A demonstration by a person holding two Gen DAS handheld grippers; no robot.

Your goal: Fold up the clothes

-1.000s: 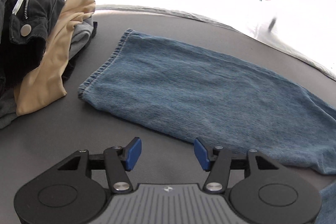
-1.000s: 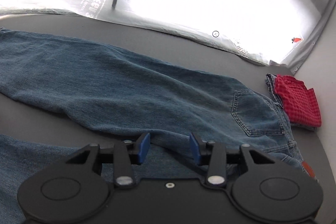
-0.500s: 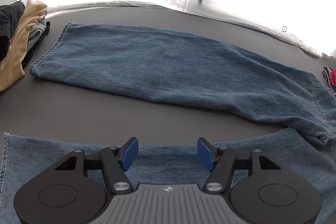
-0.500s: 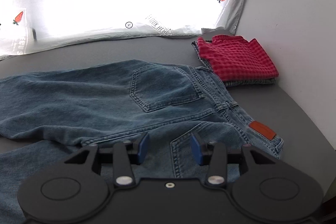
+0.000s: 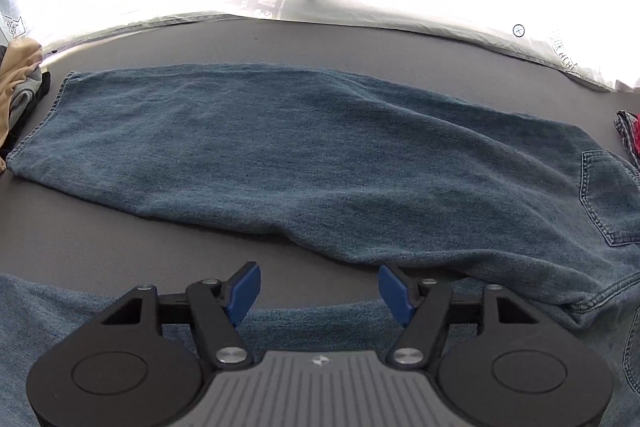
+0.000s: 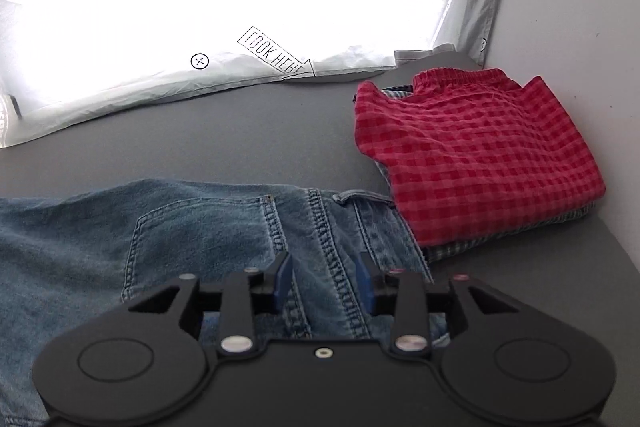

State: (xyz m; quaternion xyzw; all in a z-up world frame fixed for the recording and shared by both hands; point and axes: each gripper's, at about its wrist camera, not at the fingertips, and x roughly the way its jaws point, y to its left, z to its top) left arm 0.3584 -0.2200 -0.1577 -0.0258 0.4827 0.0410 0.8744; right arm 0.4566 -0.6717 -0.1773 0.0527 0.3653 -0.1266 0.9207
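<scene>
Jeans spread flat on the grey worktop, both my pairs of fingers empty above them.

My left gripper (image 5: 319,289) hangs over the gap between the two legs of the jeans (image 5: 304,155), its fingers opening wide with nothing between them. My right gripper (image 6: 325,285) sits over the waistband end by the back pocket (image 6: 200,231), fingers narrower, apart and not pinching the denim. A folded red checked garment (image 6: 476,155) lies just beside the waistband, and a heap of unfolded clothes (image 5: 18,83) lies near the leg hems.
</scene>
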